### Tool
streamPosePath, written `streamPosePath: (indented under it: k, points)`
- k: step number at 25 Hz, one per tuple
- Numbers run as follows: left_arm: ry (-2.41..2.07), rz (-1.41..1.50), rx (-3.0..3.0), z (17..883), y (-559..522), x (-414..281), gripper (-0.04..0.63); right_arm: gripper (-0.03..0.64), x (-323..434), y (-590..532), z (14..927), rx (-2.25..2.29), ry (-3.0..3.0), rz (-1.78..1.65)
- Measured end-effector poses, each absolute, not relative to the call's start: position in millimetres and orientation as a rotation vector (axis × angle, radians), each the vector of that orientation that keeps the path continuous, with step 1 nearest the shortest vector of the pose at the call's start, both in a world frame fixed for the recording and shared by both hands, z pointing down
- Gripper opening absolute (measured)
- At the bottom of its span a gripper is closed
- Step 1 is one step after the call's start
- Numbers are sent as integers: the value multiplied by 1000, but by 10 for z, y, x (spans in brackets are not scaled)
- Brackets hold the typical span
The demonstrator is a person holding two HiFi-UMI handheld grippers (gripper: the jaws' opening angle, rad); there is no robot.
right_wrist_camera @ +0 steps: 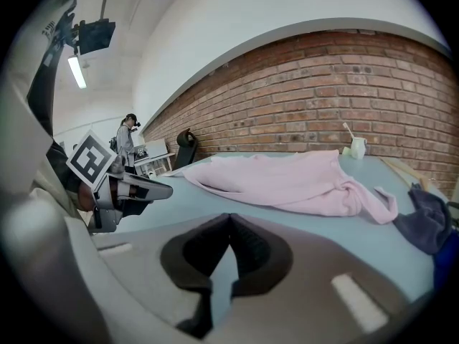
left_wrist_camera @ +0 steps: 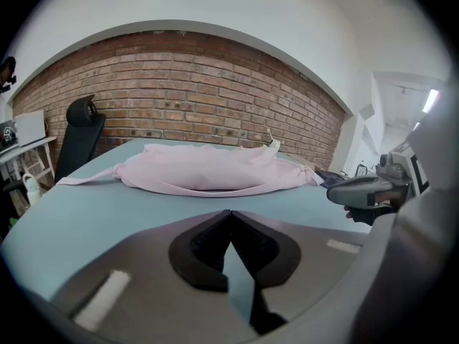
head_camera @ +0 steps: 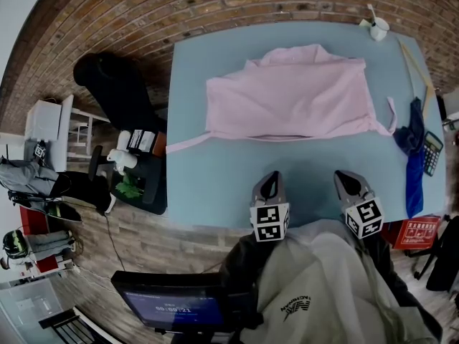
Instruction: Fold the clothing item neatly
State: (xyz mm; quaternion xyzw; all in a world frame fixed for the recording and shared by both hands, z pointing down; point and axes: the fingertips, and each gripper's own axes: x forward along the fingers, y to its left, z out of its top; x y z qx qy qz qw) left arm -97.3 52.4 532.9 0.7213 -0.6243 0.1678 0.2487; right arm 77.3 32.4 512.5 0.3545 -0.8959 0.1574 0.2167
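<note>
both tongs, the left gripper [head_camera: 270, 185] and the right gripper [head_camera: 349, 183], are closed and empty near the table [head_camera: 215, 185] edge. the pink garment [head_camera: 290, 95] lies mid-table, half folded; its loose strap [head_camera: 188, 142] could trail out and spoil the fold.

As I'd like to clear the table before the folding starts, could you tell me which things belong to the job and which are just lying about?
For the job:
- pink garment
- table
- left gripper, shut, empty
- right gripper, shut, empty

Lying about:
- cup
- blue cloth
- calculator
- stick
</note>
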Motion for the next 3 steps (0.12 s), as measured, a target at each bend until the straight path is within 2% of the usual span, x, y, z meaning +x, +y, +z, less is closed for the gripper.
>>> streamPosePath:
  k: [3]
  points:
    - [-1701, 462, 1963, 5331, 515, -971, 8, 2, 778, 311, 5127, 983, -2481, 437]
